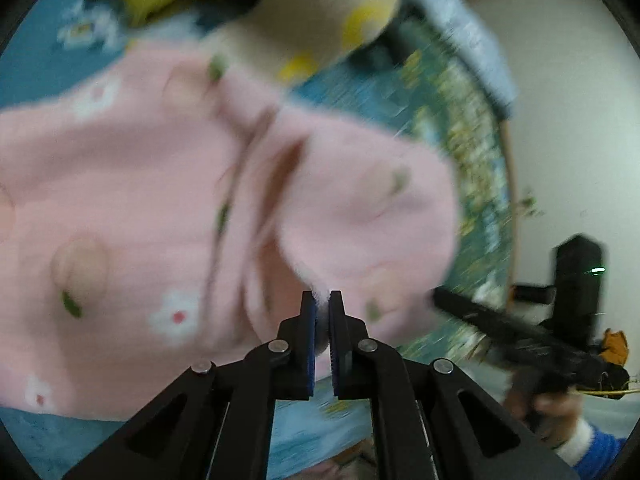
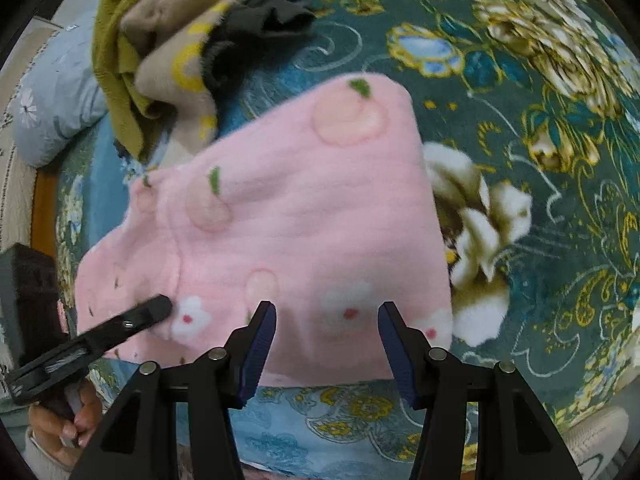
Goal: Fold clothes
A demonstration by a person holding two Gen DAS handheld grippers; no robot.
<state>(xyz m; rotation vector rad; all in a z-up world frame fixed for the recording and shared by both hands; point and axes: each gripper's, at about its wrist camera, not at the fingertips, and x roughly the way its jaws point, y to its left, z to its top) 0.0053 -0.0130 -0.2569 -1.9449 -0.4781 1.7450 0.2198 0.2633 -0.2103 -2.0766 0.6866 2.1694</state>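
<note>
A pink fleece garment (image 1: 120,200) printed with peaches and white flowers lies spread on a teal floral bedspread (image 2: 540,240). My left gripper (image 1: 322,300) is shut on a fuzzy edge of it, with a flap of fabric rising from the jaws. The right wrist view shows the same garment (image 2: 300,220), with the left gripper (image 2: 160,306) at its left corner. My right gripper (image 2: 327,316) hangs open just above the garment's near edge, nothing between its pads. It also shows as a dark blurred shape, the right gripper (image 1: 500,328), at the garment's right side.
A pile of other clothes (image 2: 168,52), olive, beige with yellow and dark grey, lies behind the pink garment. A pale blue pillow (image 2: 52,112) sits at the far left by the bed's wooden edge (image 2: 42,208). A person's hand (image 2: 60,420) holds the left gripper's handle.
</note>
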